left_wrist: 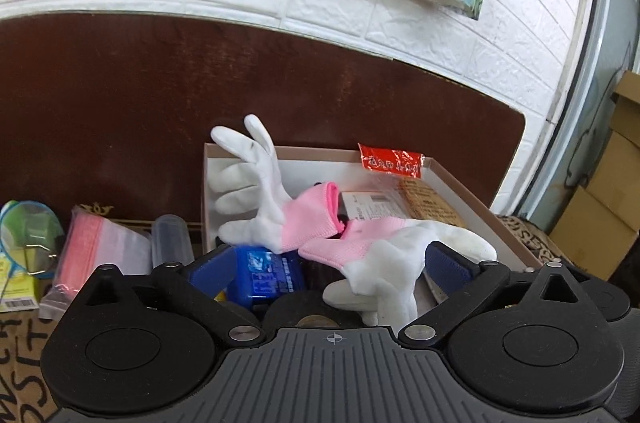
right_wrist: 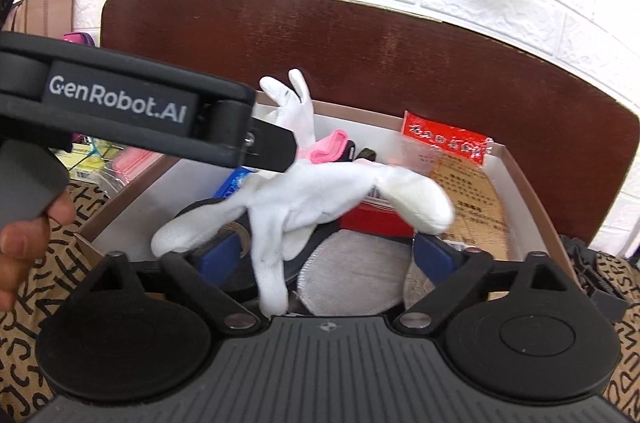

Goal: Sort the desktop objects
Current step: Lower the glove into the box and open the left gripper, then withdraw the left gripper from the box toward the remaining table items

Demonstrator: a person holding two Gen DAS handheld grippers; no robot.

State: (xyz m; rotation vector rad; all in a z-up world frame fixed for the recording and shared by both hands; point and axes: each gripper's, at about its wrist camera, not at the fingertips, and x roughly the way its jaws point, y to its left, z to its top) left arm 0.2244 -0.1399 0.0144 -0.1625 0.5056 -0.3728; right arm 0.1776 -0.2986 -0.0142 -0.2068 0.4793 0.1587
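While both grippers (left_wrist: pixel 328 267) (right_wrist: pixel 330 255) gape empty, white gloves (right_wrist: pixel 316 195) hide much of the box (right_wrist: pixel 532 191).

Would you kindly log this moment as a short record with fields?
container: open cardboard box on the patterned cloth
top contents: two white gloves with pink cuffs
other contents: blue packet, red-topped bag
outside box: pink zip bag
left claw: open, above the gloves
right claw: open, glove between its fingers, not pinched
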